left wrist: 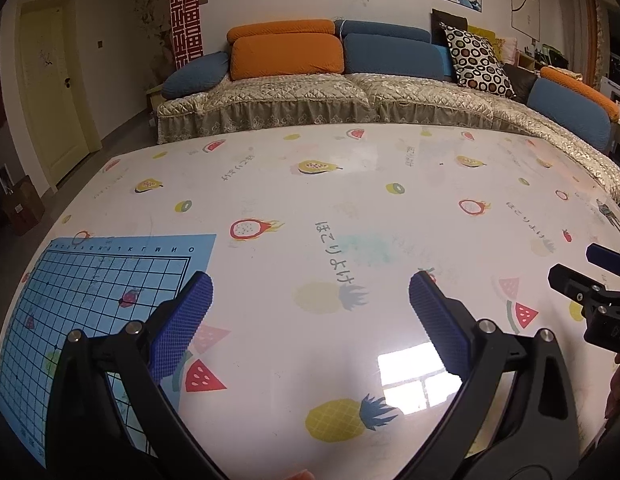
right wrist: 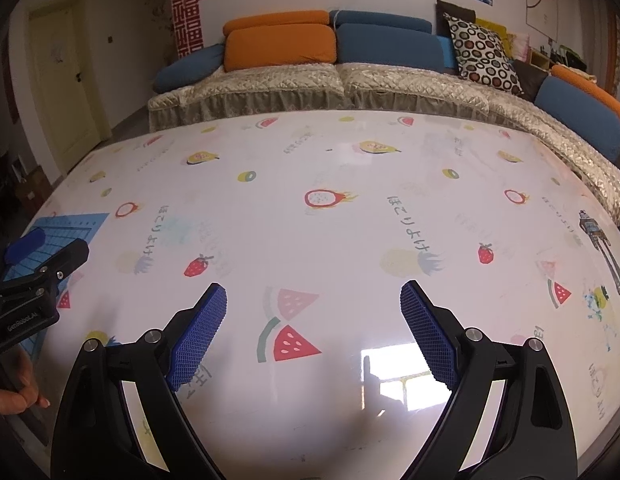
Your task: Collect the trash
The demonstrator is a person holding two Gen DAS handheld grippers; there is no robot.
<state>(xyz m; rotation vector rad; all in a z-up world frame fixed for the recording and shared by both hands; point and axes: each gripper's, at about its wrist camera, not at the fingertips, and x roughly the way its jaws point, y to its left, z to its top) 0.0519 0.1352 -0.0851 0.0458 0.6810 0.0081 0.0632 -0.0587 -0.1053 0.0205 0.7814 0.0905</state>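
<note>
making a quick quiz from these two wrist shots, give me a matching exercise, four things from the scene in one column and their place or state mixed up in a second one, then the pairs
Things:
1. blue grid-printed mat
2. black-and-white ring-patterned cushion
3. left gripper
4. pale yellow door

Places or states:
A. open, hovering over the fruit-print tablecloth
B. shut, in the wall at far left
C. flat on the table's left side
D. propped on the sofa's right part

Pairs: 1-C, 2-D, 3-A, 4-B
</note>
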